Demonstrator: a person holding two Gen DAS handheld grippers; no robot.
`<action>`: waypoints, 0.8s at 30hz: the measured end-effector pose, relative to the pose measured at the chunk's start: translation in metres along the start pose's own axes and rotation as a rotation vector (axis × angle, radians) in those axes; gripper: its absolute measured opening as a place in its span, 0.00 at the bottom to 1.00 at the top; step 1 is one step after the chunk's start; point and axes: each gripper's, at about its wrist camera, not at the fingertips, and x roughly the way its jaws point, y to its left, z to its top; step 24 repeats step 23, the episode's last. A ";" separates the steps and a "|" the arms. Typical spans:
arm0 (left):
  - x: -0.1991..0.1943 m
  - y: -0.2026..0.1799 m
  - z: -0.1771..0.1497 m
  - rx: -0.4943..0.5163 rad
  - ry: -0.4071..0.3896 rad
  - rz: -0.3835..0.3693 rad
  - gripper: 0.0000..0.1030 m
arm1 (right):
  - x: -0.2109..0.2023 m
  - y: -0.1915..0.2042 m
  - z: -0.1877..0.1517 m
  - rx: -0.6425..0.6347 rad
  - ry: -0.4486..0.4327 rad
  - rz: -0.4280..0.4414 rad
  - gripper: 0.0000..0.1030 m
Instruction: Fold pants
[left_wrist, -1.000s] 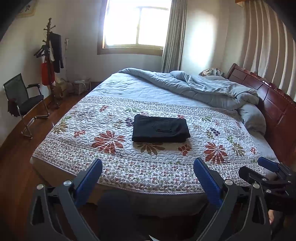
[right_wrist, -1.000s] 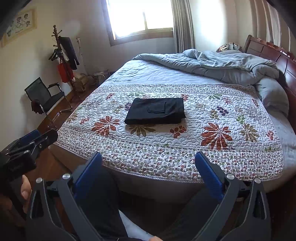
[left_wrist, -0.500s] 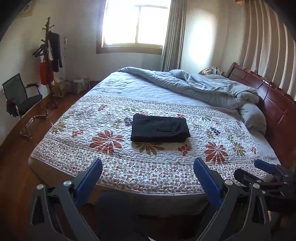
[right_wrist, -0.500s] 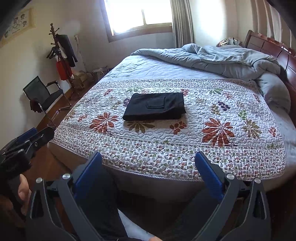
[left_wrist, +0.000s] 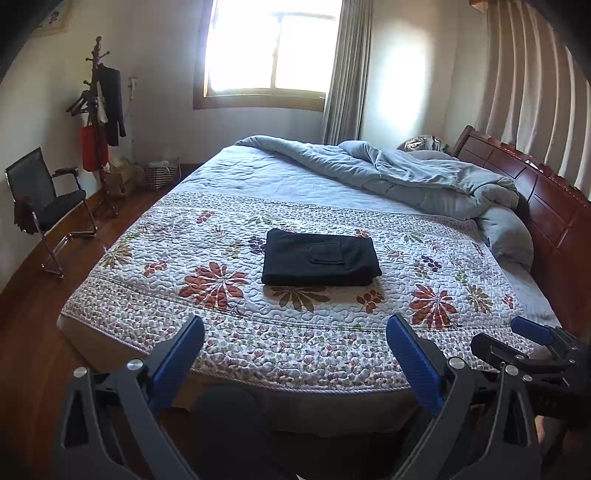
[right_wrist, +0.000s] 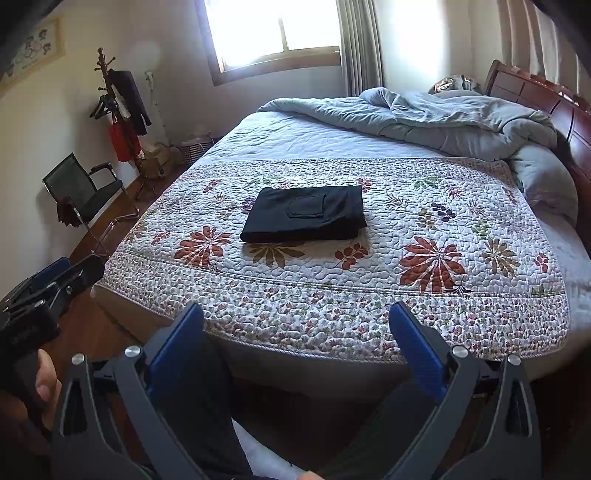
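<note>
A sunlit bedroom lies ahead of me: a bright window (left_wrist: 269, 51) in the far wall, a coat stand (left_wrist: 98, 122) and a black chair (left_wrist: 44, 206) along the left wall, and a wide bed (left_wrist: 229, 177) with a dark wooden headboard (left_wrist: 535, 195) on the right. A floral quilt (left_wrist: 424, 280) covers the near half of the bed, and a rumpled grey duvet (left_wrist: 406, 177) is heaped toward the headboard. The black pants (left_wrist: 319, 256) lie folded into a neat rectangle near the middle of the quilt, a pocket facing up. My left gripper (left_wrist: 295, 350) is held short of the bed's near edge, its blue fingers spread wide with nothing between them. My right gripper (right_wrist: 295, 339) is just as wide open and empty, well apart from the pants. My dark-trousered legs (right_wrist: 199, 406) show below it.
</note>
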 end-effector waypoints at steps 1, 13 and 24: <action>0.000 0.000 0.000 0.001 -0.001 0.001 0.96 | 0.000 0.000 0.000 -0.001 0.000 -0.001 0.97; -0.002 0.000 0.001 -0.001 -0.001 0.014 0.96 | 0.000 0.000 0.000 -0.005 -0.003 -0.003 0.97; -0.001 0.005 0.000 -0.020 0.013 0.012 0.96 | 0.001 0.000 -0.001 -0.007 -0.002 -0.005 0.97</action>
